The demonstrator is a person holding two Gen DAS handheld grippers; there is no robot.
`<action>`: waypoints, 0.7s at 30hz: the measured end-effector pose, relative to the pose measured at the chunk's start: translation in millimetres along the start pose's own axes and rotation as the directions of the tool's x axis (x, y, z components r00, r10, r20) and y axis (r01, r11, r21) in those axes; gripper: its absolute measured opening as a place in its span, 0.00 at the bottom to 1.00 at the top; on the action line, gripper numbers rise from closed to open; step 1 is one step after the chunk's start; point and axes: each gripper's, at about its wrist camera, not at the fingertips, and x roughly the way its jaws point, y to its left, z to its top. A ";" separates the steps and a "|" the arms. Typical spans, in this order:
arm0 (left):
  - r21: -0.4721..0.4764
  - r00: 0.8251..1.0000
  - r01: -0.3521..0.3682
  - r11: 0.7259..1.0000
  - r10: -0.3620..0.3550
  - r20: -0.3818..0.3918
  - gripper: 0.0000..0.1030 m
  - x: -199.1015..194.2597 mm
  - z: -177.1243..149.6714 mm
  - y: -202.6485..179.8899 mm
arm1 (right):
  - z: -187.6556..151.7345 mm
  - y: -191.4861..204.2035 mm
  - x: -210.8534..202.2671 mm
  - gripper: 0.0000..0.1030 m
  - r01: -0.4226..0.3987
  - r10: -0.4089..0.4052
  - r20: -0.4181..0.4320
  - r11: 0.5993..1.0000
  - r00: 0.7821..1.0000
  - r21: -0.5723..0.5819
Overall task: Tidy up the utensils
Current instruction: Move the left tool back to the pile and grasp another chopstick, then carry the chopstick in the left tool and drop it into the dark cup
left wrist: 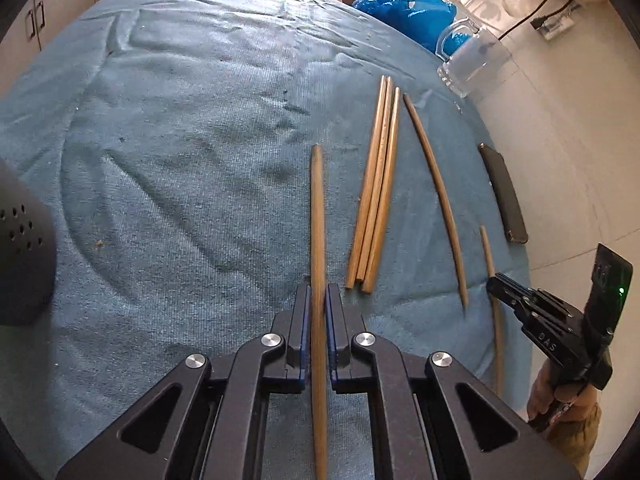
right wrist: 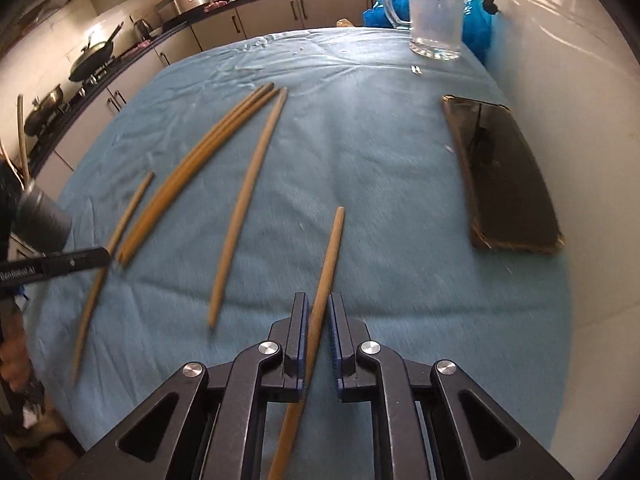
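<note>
Several wooden chopsticks lie on a blue cloth (left wrist: 180, 140). My left gripper (left wrist: 319, 292) is shut on one chopstick (left wrist: 317, 208) that points away along the cloth. To its right lie a bundle of three chopsticks (left wrist: 376, 192) and a single chopstick (left wrist: 436, 188). My right gripper (right wrist: 319, 304) is shut on another chopstick (right wrist: 333, 252), which slants between its pads. From the right wrist view the bundle (right wrist: 200, 168) and the single chopstick (right wrist: 248, 196) lie to the left. The left gripper (right wrist: 105, 258) shows at the left edge with its chopstick (right wrist: 124, 220). The right gripper (left wrist: 495, 285) appears at the far right.
A glass mug (right wrist: 436, 12) stands at the cloth's far right corner, blue plastic bags (left wrist: 404, 8) behind it. A black phone (right wrist: 508, 176) lies along the right edge beside a white wall. A dark perforated object (left wrist: 20, 248) sits at the left. Kitchen counters with pans line the background.
</note>
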 end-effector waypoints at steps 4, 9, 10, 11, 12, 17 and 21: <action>0.012 0.998 -0.058 0.998 0.058 -0.016 0.07 1.4 12.6 -6.6 | 6.8 2.2 3.4 0.10 0.026 -0.026 -0.036 1.000 0.999 0.007; 0.046 0.993 -0.113 0.993 0.115 -0.032 0.07 15.9 37.4 -20.9 | 27.0 3.8 13.1 0.13 0.055 -0.054 -0.089 0.998 0.995 0.012; 0.054 0.991 -0.126 0.991 0.128 -0.029 0.07 17.9 41.6 -22.7 | 31.2 3.4 15.2 0.13 0.058 -0.056 -0.103 0.998 0.993 0.018; 0.060 0.989 -0.142 0.988 0.144 -0.026 0.07 20.1 46.3 -25.2 | 35.6 2.7 17.4 0.13 0.061 -0.057 -0.119 0.998 0.991 0.028; 0.063 0.988 -0.150 0.987 0.151 -0.026 0.07 21.4 49.1 -25.7 | 39.2 2.6 19.1 0.13 0.063 -0.057 -0.134 0.997 0.989 0.037; 0.094 0.984 -0.171 0.981 0.174 -0.024 0.07 29.6 64.0 -30.0 | 52.3 6.6 26.5 0.13 0.096 -0.088 -0.194 0.995 0.977 0.034; 0.105 0.987 -0.157 0.982 0.159 -0.010 0.07 31.1 66.2 -29.7 | 61.5 13.0 32.6 0.13 0.125 -0.115 -0.221 0.992 0.968 0.033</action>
